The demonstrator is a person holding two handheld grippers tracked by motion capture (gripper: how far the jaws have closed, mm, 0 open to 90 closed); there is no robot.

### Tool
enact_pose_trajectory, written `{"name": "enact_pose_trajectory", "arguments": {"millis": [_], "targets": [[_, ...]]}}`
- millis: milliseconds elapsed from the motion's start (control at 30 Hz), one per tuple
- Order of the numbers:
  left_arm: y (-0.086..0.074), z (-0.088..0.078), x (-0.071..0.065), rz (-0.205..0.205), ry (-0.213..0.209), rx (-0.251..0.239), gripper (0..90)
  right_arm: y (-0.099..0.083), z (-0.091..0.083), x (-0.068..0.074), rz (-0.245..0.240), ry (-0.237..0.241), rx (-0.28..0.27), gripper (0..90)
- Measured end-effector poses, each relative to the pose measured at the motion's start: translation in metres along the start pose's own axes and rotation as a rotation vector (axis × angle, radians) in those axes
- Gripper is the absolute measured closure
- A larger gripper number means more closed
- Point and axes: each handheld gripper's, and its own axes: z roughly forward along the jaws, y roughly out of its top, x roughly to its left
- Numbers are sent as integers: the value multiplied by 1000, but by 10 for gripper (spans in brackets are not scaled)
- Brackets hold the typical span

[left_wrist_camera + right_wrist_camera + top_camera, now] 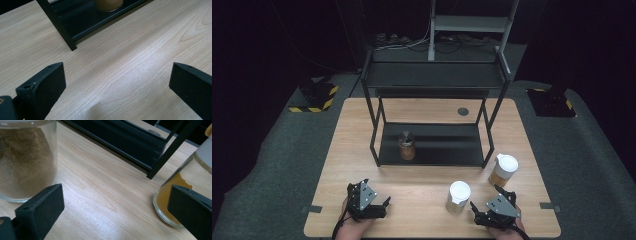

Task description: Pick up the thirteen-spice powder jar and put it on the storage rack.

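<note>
Jar (pixel 27 165) stands just left of the right tool's (pixel 112 212) spread jaws.

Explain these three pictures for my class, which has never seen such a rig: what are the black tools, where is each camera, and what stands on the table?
A person holds a two-jaw tool in each hand: the left gripper and the right gripper. Both are open and hold nothing. One camera looks down from above; the other two ride on the grippers, looking along their black jaws. On the wooden table stands a black shelf rack with a jar on its lower shelf. Two white-lidded spice jars stand near the right gripper.
</note>
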Motion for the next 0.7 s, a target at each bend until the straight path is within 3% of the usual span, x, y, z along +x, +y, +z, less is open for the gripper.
{"name": "enact_pose_trajectory", "arguments": {"millis": [700], "targets": [[0,0,4,1,-19,2,11,4,-15,-2,27,-29,-64,4]]}}
